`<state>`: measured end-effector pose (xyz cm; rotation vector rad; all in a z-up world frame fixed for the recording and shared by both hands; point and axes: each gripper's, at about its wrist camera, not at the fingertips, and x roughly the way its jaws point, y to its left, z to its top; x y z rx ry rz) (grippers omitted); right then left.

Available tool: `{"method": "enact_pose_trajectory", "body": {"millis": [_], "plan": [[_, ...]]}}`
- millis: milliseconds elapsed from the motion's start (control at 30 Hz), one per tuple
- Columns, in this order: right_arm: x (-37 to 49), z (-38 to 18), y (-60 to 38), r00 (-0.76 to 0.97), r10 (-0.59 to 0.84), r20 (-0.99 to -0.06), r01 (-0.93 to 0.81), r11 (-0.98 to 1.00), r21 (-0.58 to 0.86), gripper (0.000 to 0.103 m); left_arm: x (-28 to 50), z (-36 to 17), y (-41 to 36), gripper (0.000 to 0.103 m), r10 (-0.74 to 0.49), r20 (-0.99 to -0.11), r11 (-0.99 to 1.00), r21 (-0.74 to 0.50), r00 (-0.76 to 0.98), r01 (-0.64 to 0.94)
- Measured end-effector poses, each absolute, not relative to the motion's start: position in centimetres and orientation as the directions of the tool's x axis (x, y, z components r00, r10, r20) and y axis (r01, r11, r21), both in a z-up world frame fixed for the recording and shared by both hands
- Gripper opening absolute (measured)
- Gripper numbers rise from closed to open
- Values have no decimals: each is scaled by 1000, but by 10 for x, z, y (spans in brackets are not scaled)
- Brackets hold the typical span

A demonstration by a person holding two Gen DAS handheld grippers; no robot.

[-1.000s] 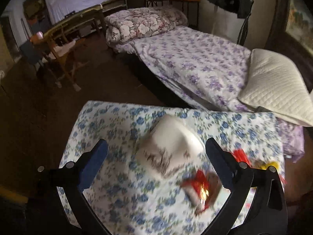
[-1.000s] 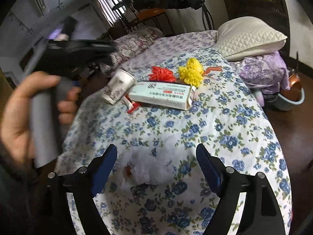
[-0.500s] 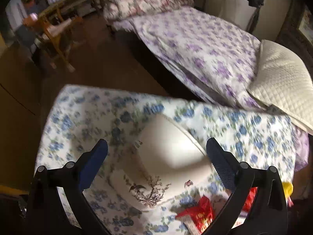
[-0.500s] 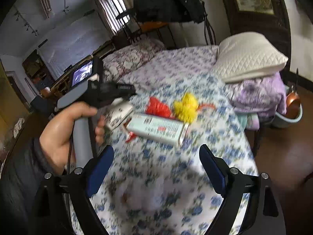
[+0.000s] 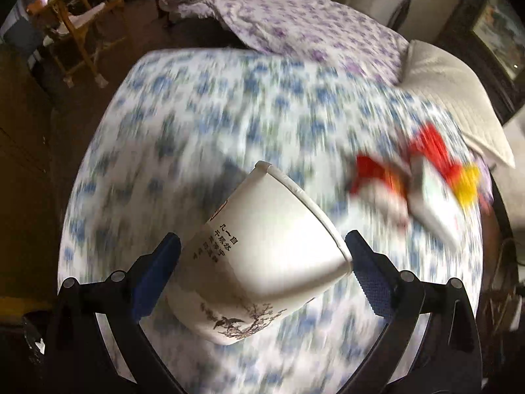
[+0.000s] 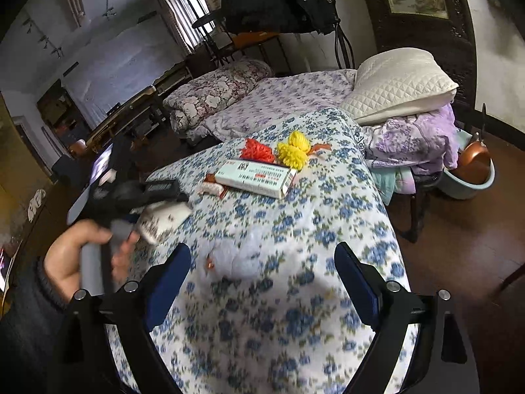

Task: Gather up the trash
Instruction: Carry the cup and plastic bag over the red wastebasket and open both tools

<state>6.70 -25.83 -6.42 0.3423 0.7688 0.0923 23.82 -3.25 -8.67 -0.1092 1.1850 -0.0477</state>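
Observation:
A white paper cup (image 5: pixel 262 252) with a bird-and-blossom print sits tilted between my left gripper's (image 5: pixel 261 256) blue pads, which press on its sides; it is held above the blue-flowered table (image 5: pixel 203 124). It also shows in the right wrist view (image 6: pixel 164 221) beside the hand. My right gripper (image 6: pixel 262 271) is open and empty over a crumpled clear plastic wrapper (image 6: pixel 239 257). A white and green carton (image 6: pixel 256 177), a red wrapper (image 6: pixel 213 188), a red pompom (image 6: pixel 256 151) and a yellow pompom (image 6: pixel 293 151) lie at the far side.
A bed with a purple flowered sheet (image 6: pixel 285 98) and a white pillow (image 6: pixel 400 82) stands behind the table. A blue basin (image 6: pixel 469 177) holding a copper pan stands on the floor at right. A wooden chair (image 5: pixel 82 23) is at the far left.
My left gripper has closed on the cup and lifted it off the table, pulling back toward the near left. My right gripper has stayed open above the plastic wrapper.

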Motion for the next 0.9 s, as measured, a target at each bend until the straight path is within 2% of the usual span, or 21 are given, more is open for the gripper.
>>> {"method": "enact_pose_trajectory", "body": {"millis": [200,333,467,500,533,567,600,633,733,900], "plan": [[82,-97,-220,637,157,-755,18,976,218,92,175,-89,-19,96,-221,-904,970,-242,367,-11],[97,-104,-192,643,90,-760,-11,994,108,92,159,-87,-18,96,-223,-889,970,-242,400,4],[122,-112,-179,635,67,-770,-24,997,67,91,160,-74,-7,96,-287,-855,954,-297,432,47],[127,-118,-180,636,71,-768,-13,997,81,84,162,-72,-5,96,-296,-852,952,-299,432,61],[128,-121,-182,635,88,-767,-10,994,105,56,162,-70,-4,96,-308,-847,950,-302,433,84],[128,-121,-184,649,87,-756,7,993,121,49,160,-68,-3,96,-317,-841,947,-301,439,108],[129,-120,-186,653,95,-752,10,991,134,28,159,-68,-3,96,-318,-839,948,-297,442,119],[130,-120,-189,645,122,-755,1,987,161,23,157,-69,-2,96,-315,-839,949,-287,443,130],[121,-113,-198,667,122,-735,19,983,181,22,157,-75,-6,96,-325,-851,946,-285,413,157],[106,-97,-209,689,124,-714,8,984,178,22,151,-78,-22,96,-396,-842,918,-349,366,189]]}}
